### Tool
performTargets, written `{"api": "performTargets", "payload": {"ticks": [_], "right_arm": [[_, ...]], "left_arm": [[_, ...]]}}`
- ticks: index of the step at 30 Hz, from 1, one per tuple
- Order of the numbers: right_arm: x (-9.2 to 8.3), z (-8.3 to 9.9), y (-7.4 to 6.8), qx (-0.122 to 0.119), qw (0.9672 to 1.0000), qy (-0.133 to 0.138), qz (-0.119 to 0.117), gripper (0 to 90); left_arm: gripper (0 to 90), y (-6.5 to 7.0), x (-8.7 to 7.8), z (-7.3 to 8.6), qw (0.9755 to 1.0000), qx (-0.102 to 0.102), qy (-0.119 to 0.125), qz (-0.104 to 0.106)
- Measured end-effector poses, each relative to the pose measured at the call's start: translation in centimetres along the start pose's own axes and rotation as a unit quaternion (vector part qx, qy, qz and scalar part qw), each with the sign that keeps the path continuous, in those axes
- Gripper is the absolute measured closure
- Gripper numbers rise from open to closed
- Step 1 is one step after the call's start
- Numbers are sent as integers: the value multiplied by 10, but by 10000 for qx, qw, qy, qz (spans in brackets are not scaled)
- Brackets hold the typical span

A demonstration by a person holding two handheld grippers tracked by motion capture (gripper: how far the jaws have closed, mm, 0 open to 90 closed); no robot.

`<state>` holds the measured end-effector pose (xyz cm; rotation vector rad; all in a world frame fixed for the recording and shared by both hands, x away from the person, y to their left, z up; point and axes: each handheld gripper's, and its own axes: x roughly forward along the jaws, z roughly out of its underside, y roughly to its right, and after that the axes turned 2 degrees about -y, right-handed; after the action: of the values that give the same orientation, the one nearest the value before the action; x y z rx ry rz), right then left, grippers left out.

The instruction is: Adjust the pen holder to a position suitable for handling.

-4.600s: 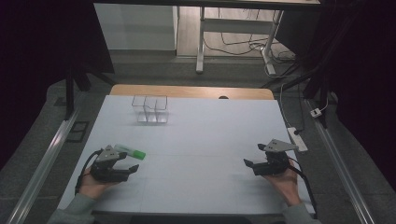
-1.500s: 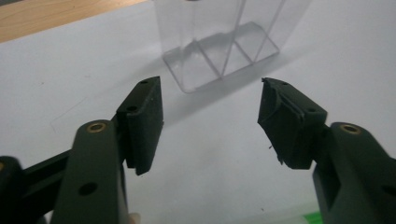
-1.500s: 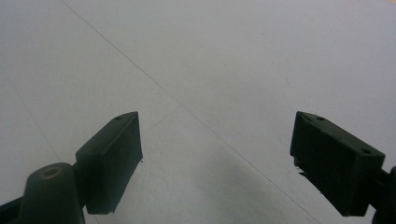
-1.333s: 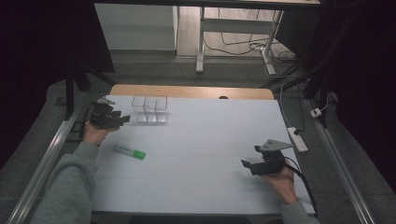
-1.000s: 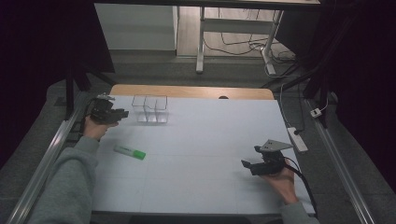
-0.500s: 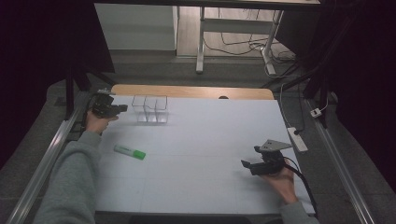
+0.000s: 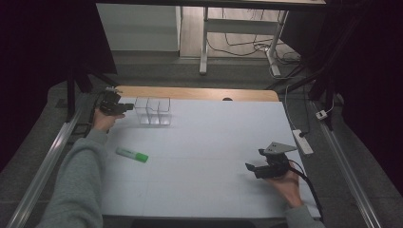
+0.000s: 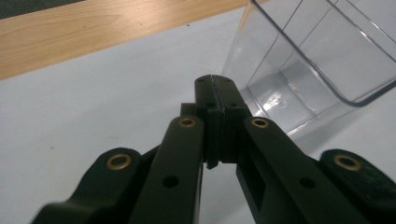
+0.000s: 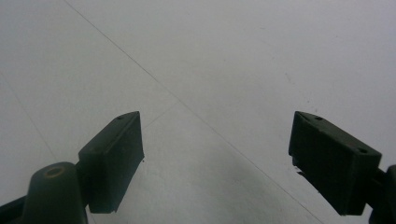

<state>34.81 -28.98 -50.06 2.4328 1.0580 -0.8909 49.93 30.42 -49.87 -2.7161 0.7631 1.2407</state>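
A clear plastic box (image 7: 152,110) with two compartments stands at the table's far left. My left gripper (image 7: 124,108) is just left of it, shut with nothing between its jaws; in the left gripper view the tips (image 8: 215,88) sit close to the clear box (image 8: 308,65), and I cannot tell whether they touch it. A green highlighter (image 7: 132,154) lies on the white table, nearer the person than the box. My right gripper (image 7: 253,167) rests low at the near right, open and empty, its fingers (image 9: 112,158) wide apart over bare table.
The white table surface (image 7: 214,142) ends in a wooden strip (image 7: 199,93) at the far edge. A power strip (image 7: 302,141) lies off the right edge. Metal rails (image 7: 43,166) run along both sides. The person's grey sleeve (image 7: 78,185) stretches along the left.
The left hand has left the highlighter lying on the table and moved from the near left to the far left beside the clear box. The right gripper has stayed put.
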Motion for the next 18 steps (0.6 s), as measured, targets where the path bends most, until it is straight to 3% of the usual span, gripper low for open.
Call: {"api": "performTargets", "payload": {"ticks": [5, 18], "right_arm": [[0, 0, 0, 1, 10000, -12, 12, 174], [2, 0, 0, -16, 10000, -35, -22, 174]], "left_arm": [[895, 6, 6, -3, 9999, 115, -68, 0], [895, 8, 9, -4, 9999, 122, -90, 78]]}}
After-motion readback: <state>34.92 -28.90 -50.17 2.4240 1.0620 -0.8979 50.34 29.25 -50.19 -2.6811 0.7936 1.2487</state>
